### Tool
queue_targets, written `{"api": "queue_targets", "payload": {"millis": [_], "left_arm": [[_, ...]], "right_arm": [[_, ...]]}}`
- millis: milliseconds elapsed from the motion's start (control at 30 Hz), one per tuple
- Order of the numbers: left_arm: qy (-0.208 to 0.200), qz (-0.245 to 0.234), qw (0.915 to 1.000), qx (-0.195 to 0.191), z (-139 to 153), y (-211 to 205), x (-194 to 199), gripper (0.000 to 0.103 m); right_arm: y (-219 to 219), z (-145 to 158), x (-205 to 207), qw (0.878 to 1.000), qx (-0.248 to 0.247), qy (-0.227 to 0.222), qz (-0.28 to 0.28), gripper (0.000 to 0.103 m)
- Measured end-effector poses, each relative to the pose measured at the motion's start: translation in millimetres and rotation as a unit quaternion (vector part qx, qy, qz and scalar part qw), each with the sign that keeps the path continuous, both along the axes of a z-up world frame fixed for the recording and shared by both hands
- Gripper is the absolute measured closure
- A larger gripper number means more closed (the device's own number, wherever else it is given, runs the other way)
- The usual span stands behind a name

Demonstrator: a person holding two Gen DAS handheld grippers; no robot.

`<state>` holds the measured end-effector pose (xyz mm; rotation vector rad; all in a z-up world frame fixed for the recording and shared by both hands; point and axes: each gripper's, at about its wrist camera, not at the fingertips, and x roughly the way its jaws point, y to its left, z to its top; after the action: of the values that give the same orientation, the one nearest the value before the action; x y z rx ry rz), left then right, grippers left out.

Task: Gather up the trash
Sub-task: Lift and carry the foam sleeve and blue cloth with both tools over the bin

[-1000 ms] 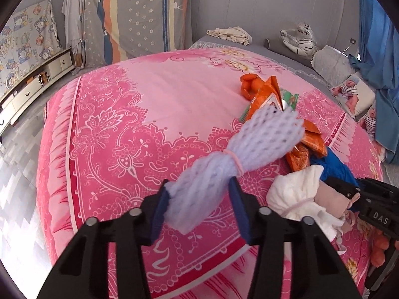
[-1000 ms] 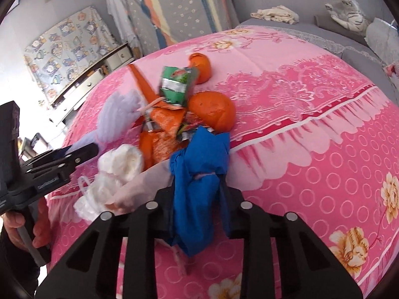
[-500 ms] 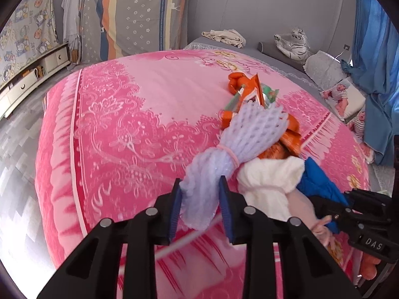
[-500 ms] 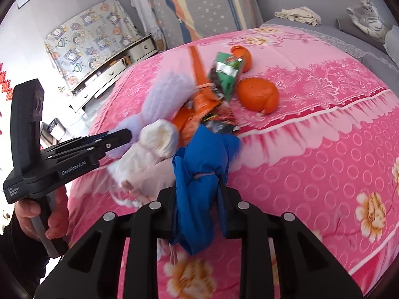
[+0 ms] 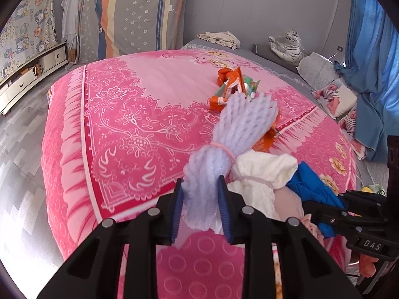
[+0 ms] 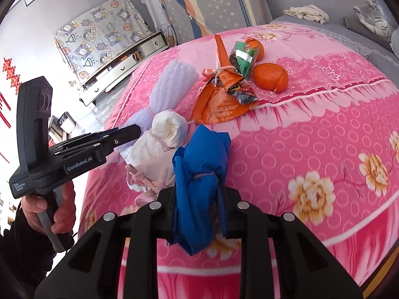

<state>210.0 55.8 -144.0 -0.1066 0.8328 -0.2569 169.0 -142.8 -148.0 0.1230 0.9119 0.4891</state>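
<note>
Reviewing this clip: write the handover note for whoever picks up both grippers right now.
Left gripper: shut on the purple foam net bundle.
Right gripper: shut on the blue bag bundle.
Between them, near the bed's edge: a white tissue bundle and a pale pink bag, in neither jaws.
Farther back on the pink bedspread: orange wrappers, a green packet, and orange peels.
Done: two pieces grasped. Left: drop them off, then collect the rest. No bin is in view.

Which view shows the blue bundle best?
The right wrist view: the blue bundle fills its centre, clamped between the right gripper's jaws. The left wrist view catches only its side at the right edge, partly hidden by that gripper.
</note>
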Motion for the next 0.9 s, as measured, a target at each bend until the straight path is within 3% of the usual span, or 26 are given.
{"api": "queue_targets", "payload": {"millis": [200, 667, 900], "left_arm": [[-0.009, 0.000, 0.9997, -0.021, 13.3, 7.7, -23.9, 0.078], [-0.125, 0.019, 0.9913, -0.039, 88.4, 22.4, -83.8, 0.078], [-0.147, 0.007, 0.9883, -0.039, 107.4, 6.6, -97.6, 0.078]], "right_arm": [[-8.6, 7.5, -21.8, 1.000, 0.010, -0.005, 0.003, 0.081], [-70.5, 69.1, -62.4, 0.993, 0.045, -0.092, -0.064, 0.081], [-106.1, 87.9, -83.2, 0.986, 0.052, -0.121, -0.106, 0.081]]}}
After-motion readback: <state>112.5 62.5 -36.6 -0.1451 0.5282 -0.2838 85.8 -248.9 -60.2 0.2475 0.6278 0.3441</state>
